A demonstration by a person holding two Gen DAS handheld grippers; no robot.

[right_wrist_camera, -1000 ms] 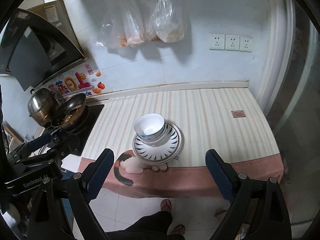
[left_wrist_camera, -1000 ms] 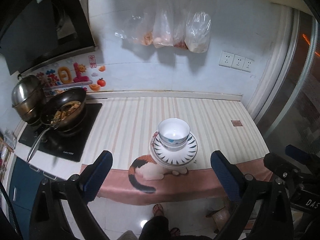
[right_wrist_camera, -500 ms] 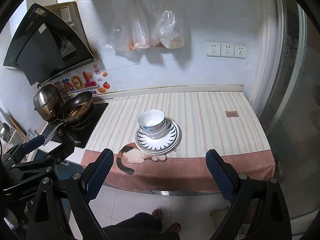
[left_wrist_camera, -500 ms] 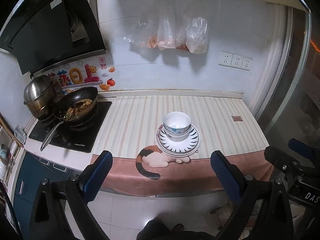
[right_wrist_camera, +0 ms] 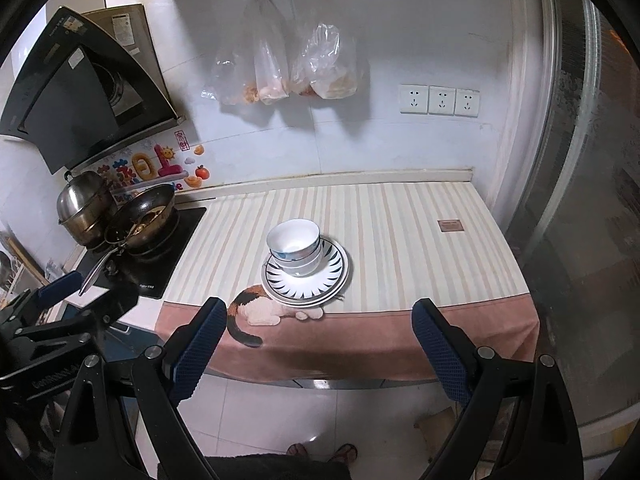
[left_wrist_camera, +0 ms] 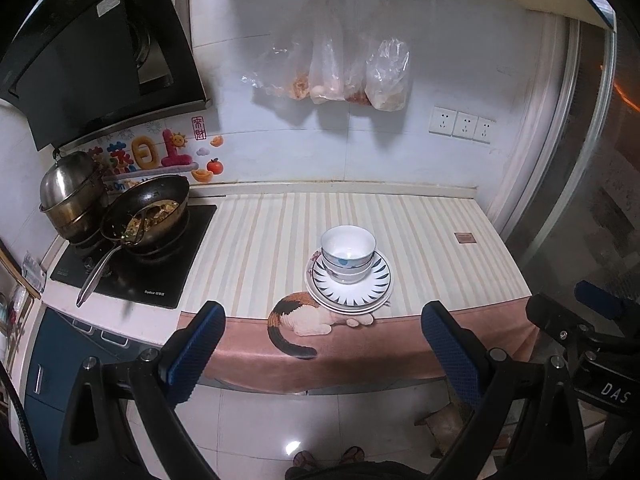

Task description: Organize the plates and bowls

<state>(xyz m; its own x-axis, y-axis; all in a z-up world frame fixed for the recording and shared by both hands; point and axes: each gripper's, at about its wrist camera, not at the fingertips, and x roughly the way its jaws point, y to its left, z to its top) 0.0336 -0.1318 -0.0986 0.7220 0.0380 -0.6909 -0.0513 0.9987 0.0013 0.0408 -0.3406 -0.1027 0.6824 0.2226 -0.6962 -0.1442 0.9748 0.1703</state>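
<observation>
Blue textured pads line the fingers of both tools, and each pair stands spread wide with nothing between them. The left gripper (left_wrist_camera: 322,334) hangs out over the floor in front of the counter, well apart from the dishes; the right gripper (right_wrist_camera: 314,330) is held the same way, released and off the counter edge. Each tool shows at the edge of the other's view.

Beyond the fingers, near the front of the counter, the bowls (left_wrist_camera: 348,253) sit nested one in another on top of the plates (left_wrist_camera: 352,294), which are stacked flat. The top plate carries dark blue rays round its rim. The stack rests on the striped cloth (left_wrist_camera: 420,240), just behind its pink hem, where a printed calico cat (left_wrist_camera: 298,320) appears to touch the plates' front edge.

Farther left, a wok (left_wrist_camera: 146,214) with food stands on the black cooktop (left_wrist_camera: 132,276), a steel pot (left_wrist_camera: 72,194) beside it. Plastic bags (left_wrist_camera: 340,70) hang from a wall rail, with three sockets (left_wrist_camera: 460,124) to their right.
</observation>
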